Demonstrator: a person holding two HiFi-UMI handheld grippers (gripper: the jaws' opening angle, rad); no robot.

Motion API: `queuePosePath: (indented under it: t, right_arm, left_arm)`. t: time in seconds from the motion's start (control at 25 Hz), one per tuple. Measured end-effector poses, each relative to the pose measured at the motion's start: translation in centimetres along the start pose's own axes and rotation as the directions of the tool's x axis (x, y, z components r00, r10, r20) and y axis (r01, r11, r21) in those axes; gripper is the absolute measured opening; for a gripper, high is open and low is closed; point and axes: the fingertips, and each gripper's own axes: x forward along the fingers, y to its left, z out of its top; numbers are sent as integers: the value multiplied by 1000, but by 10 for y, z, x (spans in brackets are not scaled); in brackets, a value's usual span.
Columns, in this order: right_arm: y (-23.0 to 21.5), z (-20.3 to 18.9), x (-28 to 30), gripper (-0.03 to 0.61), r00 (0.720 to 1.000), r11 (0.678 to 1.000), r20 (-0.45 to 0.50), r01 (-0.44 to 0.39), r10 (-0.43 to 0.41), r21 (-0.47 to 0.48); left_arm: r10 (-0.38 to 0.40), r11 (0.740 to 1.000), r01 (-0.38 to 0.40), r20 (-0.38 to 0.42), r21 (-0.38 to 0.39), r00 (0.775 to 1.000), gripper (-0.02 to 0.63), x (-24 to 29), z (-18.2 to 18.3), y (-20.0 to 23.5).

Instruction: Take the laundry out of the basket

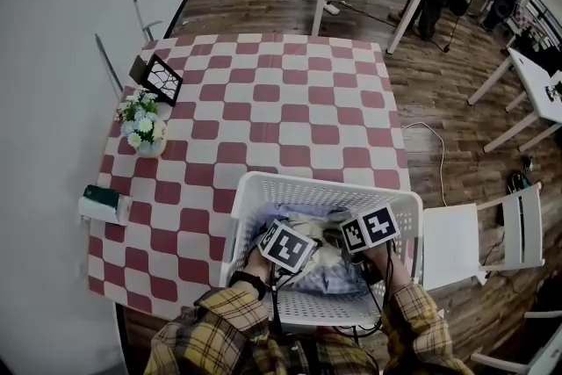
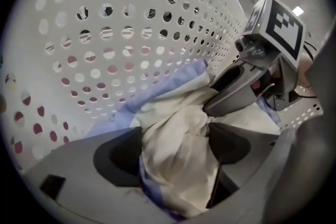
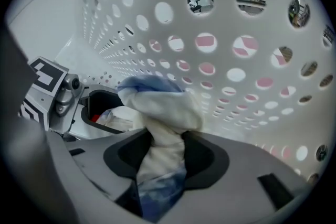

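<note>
Down inside the white basket (image 1: 316, 182), my left gripper (image 2: 176, 149) is pointing steeply into the laundry (image 2: 178, 113), standing wide open with its jaws straddling a thick cream and pale-blue bunch. Just to its right, my right gripper (image 3: 165, 157) is pinching a narrower twist of white and blue cloth between its jaws, close to the basket's holed wall.

Laundry (image 3: 163, 113) lower end cut off at edge — basket (image 3: 226, 57) floor hidden.
</note>
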Motion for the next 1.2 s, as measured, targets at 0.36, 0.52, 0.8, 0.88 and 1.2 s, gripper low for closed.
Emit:
queuePosePath:
  t: [0.36, 0.52, 0.8, 0.88, 1.2]
  right_arm:
    - [10, 9, -10, 138, 997, 991, 75, 25, -15, -134]
    - [16, 12, -15, 123, 994, 988, 106, 10, 6, -152]
    - [27, 20, -31, 115, 991, 974, 133, 46, -16, -221]
    - [31, 24, -38, 115, 988, 968, 152, 61, -24, -244]
    - [44, 36, -65, 114, 975, 953, 222, 88, -22, -289]
  left_arm:
    - [-8, 1000, 9, -20, 19, 1000, 224, -7, 2, -2]
    - [1, 1000, -1, 4, 6, 1000, 161, -12, 6, -1]
    - [-2, 1000, 2, 3, 2, 1000, 115, -22, 11, -5]
    - [-4, 1000, 4, 12, -3, 1000, 114, -26, 14, -6]
    - [-10, 1000, 10, 58, -12, 998, 109, -43, 26, -12]
